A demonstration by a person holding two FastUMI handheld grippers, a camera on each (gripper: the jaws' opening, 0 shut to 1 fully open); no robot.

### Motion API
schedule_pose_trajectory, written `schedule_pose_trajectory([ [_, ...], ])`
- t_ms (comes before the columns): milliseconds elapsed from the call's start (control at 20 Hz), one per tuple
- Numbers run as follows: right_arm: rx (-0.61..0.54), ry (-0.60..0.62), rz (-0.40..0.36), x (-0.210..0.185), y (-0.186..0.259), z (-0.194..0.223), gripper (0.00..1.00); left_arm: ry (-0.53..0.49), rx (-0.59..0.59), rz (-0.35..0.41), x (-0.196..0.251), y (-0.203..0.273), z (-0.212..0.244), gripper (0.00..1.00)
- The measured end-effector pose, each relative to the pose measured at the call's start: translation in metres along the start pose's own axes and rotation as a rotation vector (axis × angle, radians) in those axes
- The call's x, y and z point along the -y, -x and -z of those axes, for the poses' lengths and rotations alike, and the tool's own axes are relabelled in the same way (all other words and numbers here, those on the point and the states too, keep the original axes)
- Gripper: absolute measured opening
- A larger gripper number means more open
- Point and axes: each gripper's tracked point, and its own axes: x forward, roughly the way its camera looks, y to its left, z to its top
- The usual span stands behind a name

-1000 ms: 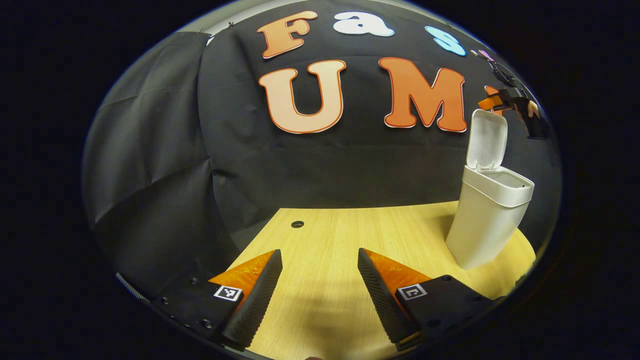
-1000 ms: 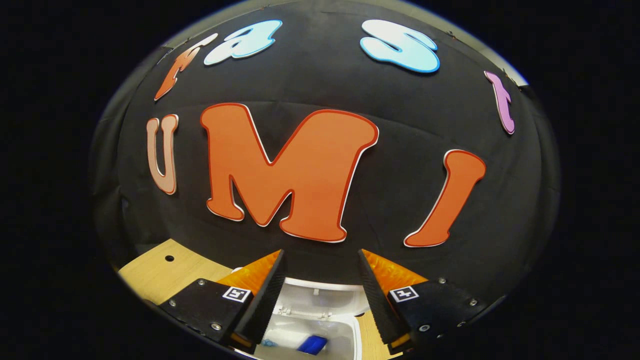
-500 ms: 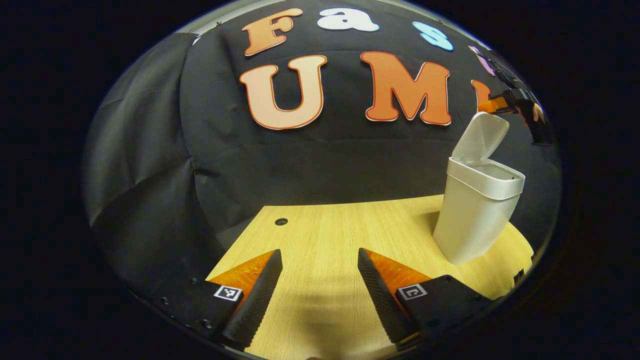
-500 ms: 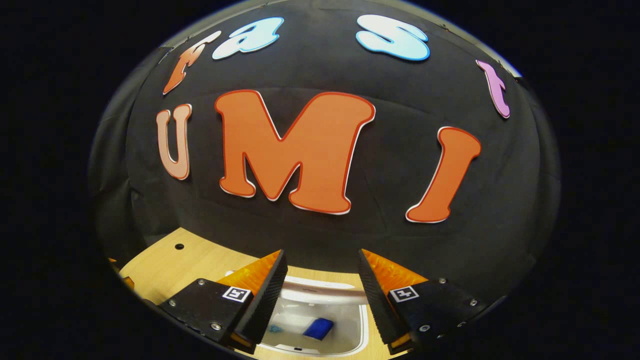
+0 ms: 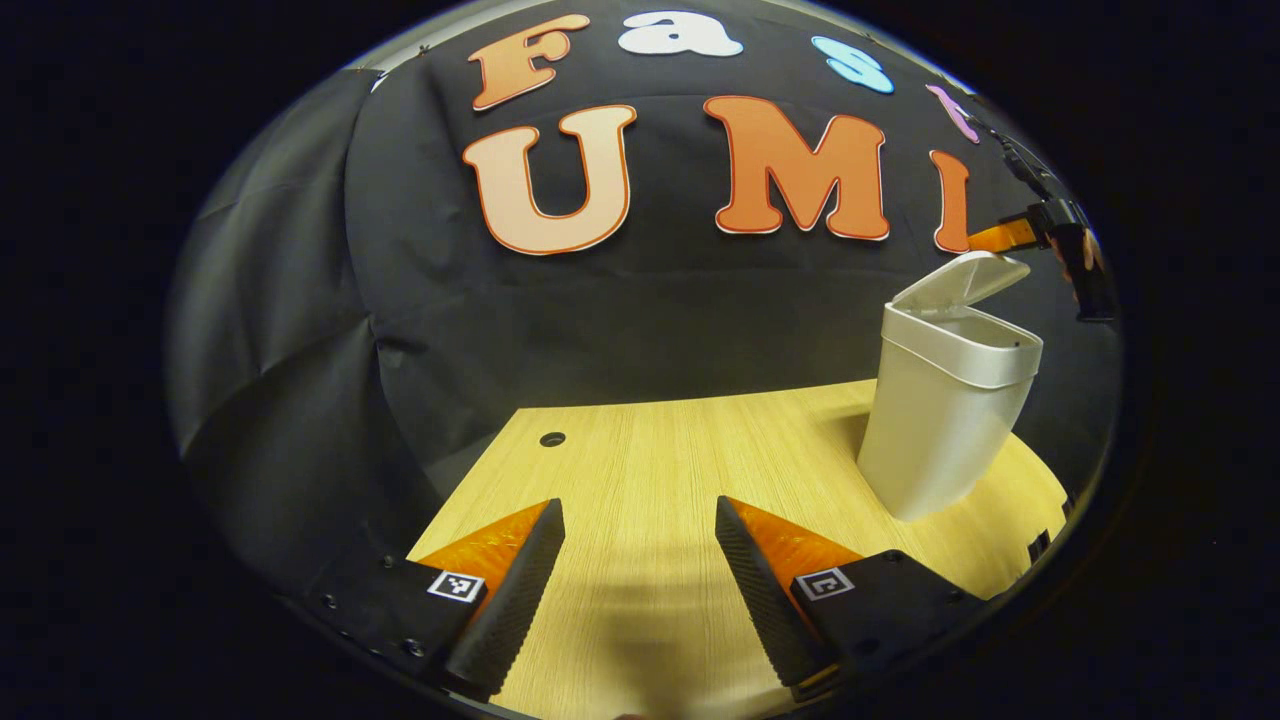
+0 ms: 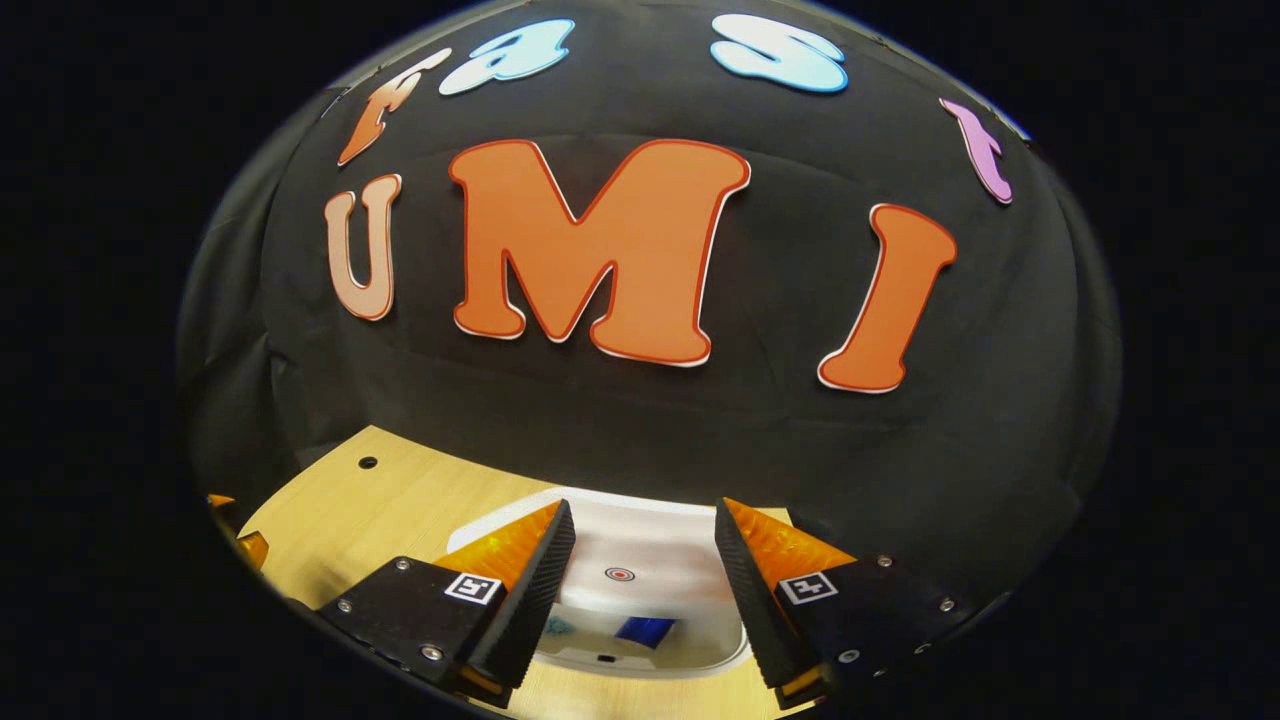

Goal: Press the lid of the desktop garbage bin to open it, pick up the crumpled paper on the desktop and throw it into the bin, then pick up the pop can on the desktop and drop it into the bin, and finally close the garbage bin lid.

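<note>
This is a staged recording booth, not a lived-in room. Wrinkled black cloth [image 5: 300,300] hangs as the back and side walls, closing off the space. A pale wood-grain desk [image 5: 650,470] with a round cable hole [image 5: 552,439] near its far left corner carries a small white plastic desktop bin [image 5: 940,420] toward its right edge.

A black cloth wall [image 5: 600,320] hangs in folds behind a light wooden table [image 5: 660,470], which has a small round hole [image 5: 552,439] near its back edge.
</note>
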Motion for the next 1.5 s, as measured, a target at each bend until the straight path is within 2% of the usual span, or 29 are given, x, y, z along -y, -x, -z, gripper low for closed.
schedule_pose_trajectory([
  [650, -0.112, -0.088, -0.041, -0.018, 0.012, 0.068, 0.86, -0.048, -0.047, 0.046, 0.010, 0.009, 0.013, 0.97],
  [950, -0.150, -0.099, -0.028, -0.019, 0.018, 0.087, 0.86, -0.057, -0.058, 0.047, 0.009, 0.009, 0.015, 0.97],
  [1050, -0.136, -0.097, -0.018, -0.020, 0.019, 0.086, 0.86, -0.065, -0.069, 0.053, 0.011, 0.009, 0.018, 0.97],
  [1150, -0.114, -0.111, 0.003, -0.021, 0.021, 0.086, 0.82, -0.073, -0.075, 0.063, 0.013, 0.008, 0.018, 0.97],
  [1200, -0.101, -0.113, 0.011, -0.022, 0.022, 0.088, 0.84, -0.074, -0.078, 0.069, 0.016, 0.006, 0.019, 0.97],
  [1250, -0.087, -0.117, 0.018, -0.023, 0.022, 0.089, 0.80, -0.075, -0.081, 0.074, 0.018, 0.006, 0.020, 0.97],
  [1300, -0.075, -0.123, 0.021, -0.023, 0.025, 0.089, 0.84, -0.078, -0.084, 0.080, 0.020, 0.006, 0.020, 0.97],
  [1500, -0.059, -0.146, 0.005, -0.024, 0.028, 0.092, 0.84, -0.096, -0.094, 0.100, 0.028, 0.002, 0.023, 0.97],
])
